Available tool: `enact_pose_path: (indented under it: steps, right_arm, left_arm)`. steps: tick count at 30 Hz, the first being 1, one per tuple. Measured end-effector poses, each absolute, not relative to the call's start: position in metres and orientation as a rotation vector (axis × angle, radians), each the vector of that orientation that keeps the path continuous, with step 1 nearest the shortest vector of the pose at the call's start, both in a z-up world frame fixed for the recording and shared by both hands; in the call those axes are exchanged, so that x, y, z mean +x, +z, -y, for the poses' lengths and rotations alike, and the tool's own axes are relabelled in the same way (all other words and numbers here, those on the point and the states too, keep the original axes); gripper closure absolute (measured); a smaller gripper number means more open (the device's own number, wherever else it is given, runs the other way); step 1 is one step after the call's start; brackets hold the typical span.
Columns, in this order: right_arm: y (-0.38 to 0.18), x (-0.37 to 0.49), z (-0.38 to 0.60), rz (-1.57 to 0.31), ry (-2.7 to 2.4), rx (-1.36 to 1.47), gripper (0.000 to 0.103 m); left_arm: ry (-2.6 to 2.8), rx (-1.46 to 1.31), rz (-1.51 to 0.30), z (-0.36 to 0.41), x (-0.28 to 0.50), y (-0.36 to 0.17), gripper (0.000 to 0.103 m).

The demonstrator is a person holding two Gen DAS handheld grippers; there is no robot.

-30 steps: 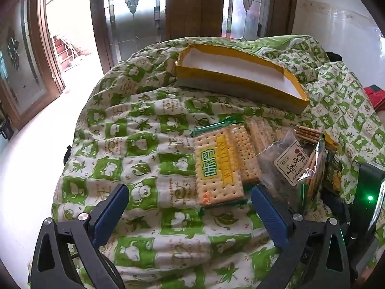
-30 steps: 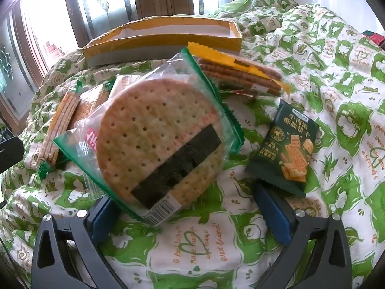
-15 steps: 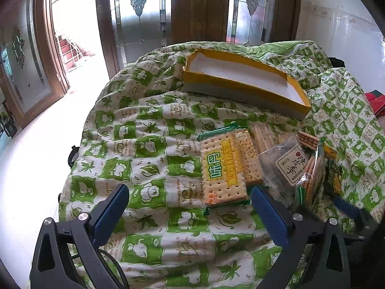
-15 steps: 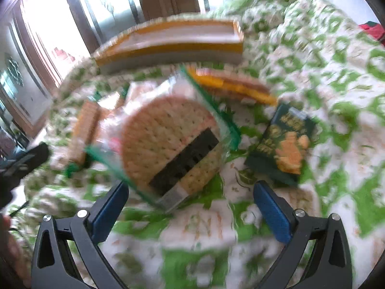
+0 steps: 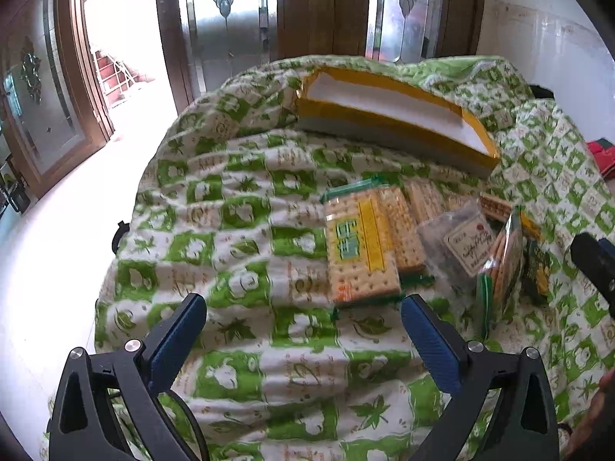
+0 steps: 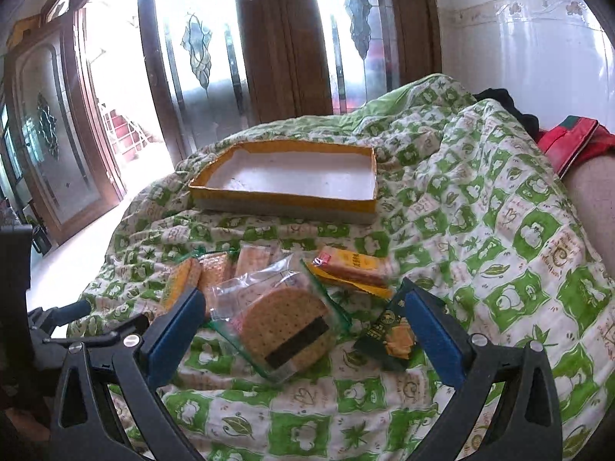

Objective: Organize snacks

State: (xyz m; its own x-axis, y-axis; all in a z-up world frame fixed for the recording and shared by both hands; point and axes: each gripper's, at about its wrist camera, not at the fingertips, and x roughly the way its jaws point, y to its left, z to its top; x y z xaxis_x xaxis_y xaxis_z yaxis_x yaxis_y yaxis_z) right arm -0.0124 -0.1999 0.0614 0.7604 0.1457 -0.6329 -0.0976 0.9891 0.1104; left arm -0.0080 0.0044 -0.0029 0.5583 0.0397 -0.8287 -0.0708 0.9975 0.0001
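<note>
One yellow-rimmed box (image 6: 284, 180) sits at upper centre on the quilt (image 6: 480, 253); five or more snack packs (image 6: 284, 326) lie at centre. The left tool (image 5: 303, 319) and the right tool (image 6: 303, 315) hover wide open, holding nothing.

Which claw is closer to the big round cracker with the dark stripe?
Right. The right claw hangs open with the round cracker pack between its fingers. The left claw sits off to the side, nearer the square crackers.
</note>
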Motion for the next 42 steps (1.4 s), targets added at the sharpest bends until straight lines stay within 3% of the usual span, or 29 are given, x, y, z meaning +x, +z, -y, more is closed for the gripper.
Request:
enact_pose_path:
  steps: [8, 25, 38, 42]
  right_arm:
    - [0.045, -0.006, 0.196, -0.788, 0.148, 0.060, 0.000]
    - [0.047, -0.010, 0.188, -0.792, 0.159, 0.010, 0.000]
    - [0.039, 0.003, 0.193, -0.877, 0.198, 0.090, 0.001]
    - [0.034, 0.011, 0.194, -0.913, 0.215, 0.136, 0.006]
  left_arm:
    - [0.047, -0.034, -0.956, 0.001, -0.010, 0.001, 0.001]
    - [0.061, -0.045, -0.887, -0.004, -0.010, 0.006, 0.001]
    - [0.002, -0.124, -0.951, -0.008, 0.016, 0.000, 0.001]
    - [-0.026, -0.169, -0.976, -0.009, 0.028, -0.004, 0.008]
